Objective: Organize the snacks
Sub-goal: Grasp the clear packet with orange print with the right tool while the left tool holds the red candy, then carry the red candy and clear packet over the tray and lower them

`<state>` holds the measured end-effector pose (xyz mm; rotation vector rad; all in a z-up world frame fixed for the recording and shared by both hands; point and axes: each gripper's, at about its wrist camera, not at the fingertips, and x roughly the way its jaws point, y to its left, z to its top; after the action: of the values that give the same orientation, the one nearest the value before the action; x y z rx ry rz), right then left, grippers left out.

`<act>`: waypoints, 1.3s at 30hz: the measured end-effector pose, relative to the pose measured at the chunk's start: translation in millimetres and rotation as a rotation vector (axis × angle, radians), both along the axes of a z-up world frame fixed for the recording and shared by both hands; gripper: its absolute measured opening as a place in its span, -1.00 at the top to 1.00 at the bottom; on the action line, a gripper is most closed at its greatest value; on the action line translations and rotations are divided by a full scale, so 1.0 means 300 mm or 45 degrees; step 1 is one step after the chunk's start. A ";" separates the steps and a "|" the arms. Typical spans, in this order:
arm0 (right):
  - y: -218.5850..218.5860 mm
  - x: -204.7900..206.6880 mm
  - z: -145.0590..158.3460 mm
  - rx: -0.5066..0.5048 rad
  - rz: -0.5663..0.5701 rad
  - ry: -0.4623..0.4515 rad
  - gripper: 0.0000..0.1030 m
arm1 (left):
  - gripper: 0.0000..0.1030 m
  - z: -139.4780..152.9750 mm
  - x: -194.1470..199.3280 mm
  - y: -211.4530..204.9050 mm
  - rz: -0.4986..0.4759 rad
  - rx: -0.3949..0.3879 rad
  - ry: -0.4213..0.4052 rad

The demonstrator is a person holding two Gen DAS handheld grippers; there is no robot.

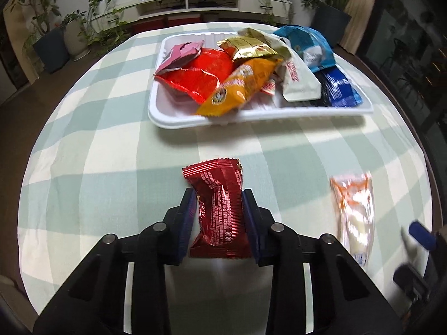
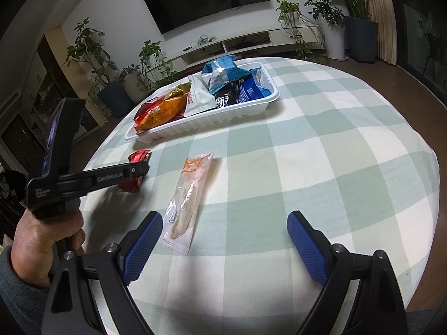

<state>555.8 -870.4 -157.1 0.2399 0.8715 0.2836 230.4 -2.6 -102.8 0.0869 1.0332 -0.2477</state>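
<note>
A dark red snack packet point(image 1: 219, 212) lies on the checked tablecloth. My left gripper point(image 1: 218, 195) is shut on it, the blue pads pinching its middle into a waist. In the right wrist view the same left gripper point(image 2: 139, 169) reaches in from the left, with the red packet point(image 2: 137, 157) showing around its tip. A clear packet with orange print point(image 2: 187, 195) lies flat just right of it, also the blurred clear packet point(image 1: 354, 215). My right gripper point(image 2: 225, 217) hovers open near that packet's near end, nothing between its fingers. A white tray point(image 1: 178, 120) behind holds several snack bags.
The white tray point(image 2: 195, 131) sits at the far side of the round table, holding red, orange, gold, white and blue bags. A hand point(image 2: 47, 240) grips the left tool's handle. Potted plants, a low shelf and a wall screen stand beyond the table.
</note>
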 end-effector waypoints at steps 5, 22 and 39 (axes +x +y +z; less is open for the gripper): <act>0.027 0.006 0.000 -0.045 0.026 0.025 -0.80 | 0.48 0.001 -0.078 0.022 -0.045 0.001 -0.008; 0.294 0.165 -0.042 -0.399 0.183 0.196 -0.31 | 0.49 0.006 -0.307 0.106 -0.052 -0.108 -0.025; 0.241 0.133 -0.026 -0.354 0.218 0.208 0.57 | 0.50 0.014 -0.329 0.107 -0.054 -0.116 -0.055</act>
<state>595.7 -798.1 -164.9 -0.0722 1.0838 0.3009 131.8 29.3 -98.6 0.0321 0.9767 -0.3299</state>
